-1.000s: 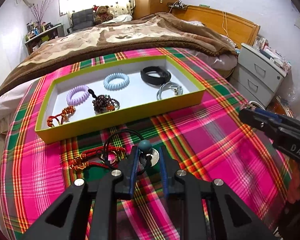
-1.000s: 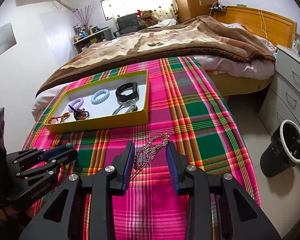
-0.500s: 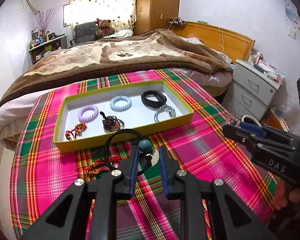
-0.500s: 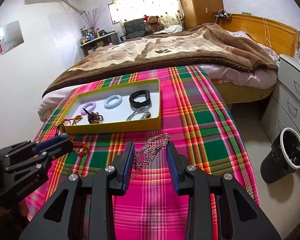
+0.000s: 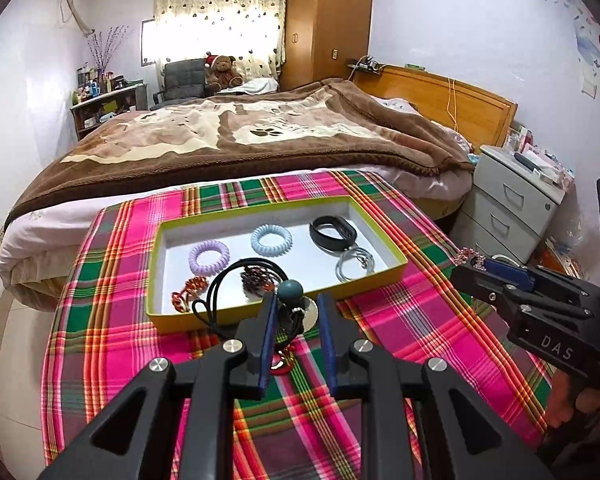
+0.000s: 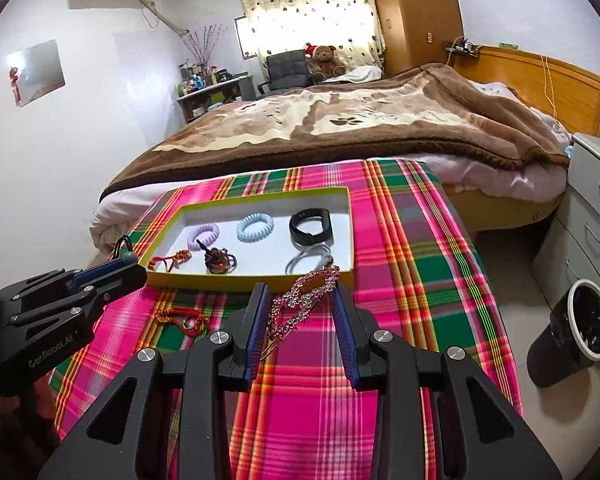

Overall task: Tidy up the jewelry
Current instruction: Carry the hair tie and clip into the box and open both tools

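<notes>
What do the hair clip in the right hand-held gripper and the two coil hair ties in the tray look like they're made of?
Hair clip: likely gold-tone metal set with pink rhinestones; the stones glint and a thin metal prong shows at the base.
Purple coil tie and blue coil tie: probably smooth pastel plastic, judging by the moulded spiral ridges and soft sheen.

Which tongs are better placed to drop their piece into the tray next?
Probably left: the left tongs hold the cord necklace right at the tray's near wall.
</notes>
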{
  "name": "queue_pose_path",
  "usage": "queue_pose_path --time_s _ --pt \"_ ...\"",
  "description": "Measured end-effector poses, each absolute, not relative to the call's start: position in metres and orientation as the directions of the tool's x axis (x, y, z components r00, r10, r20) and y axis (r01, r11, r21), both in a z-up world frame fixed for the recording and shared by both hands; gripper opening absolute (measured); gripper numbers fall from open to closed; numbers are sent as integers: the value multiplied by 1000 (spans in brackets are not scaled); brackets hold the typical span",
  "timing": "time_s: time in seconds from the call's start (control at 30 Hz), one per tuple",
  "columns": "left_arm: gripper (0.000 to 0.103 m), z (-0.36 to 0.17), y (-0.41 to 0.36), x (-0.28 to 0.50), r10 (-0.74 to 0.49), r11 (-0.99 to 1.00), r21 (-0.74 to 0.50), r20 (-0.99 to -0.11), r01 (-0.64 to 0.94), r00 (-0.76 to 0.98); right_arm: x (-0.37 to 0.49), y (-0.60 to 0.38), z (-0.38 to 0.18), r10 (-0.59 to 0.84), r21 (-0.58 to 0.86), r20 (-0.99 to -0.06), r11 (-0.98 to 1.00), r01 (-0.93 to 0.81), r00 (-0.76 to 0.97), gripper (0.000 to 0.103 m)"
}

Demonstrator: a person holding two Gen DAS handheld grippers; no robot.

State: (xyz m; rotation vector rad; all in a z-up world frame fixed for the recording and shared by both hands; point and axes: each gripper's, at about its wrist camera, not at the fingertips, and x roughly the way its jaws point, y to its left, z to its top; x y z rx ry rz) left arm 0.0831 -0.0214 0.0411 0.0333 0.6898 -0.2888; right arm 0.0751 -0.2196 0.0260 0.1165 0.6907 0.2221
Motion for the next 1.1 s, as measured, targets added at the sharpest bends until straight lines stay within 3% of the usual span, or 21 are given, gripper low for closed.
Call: queue_pose_path --time_s 0.4,1.1 --pt "21 49 13 111 -219 973 -79 -614 217 758 112 -202 37 288 180 -594 958 -226 751 33" --pt "21 0 21 180 -232 971 -131 -714 199 660 216 -170 -9 380 229 -688 922 -312 619 33"
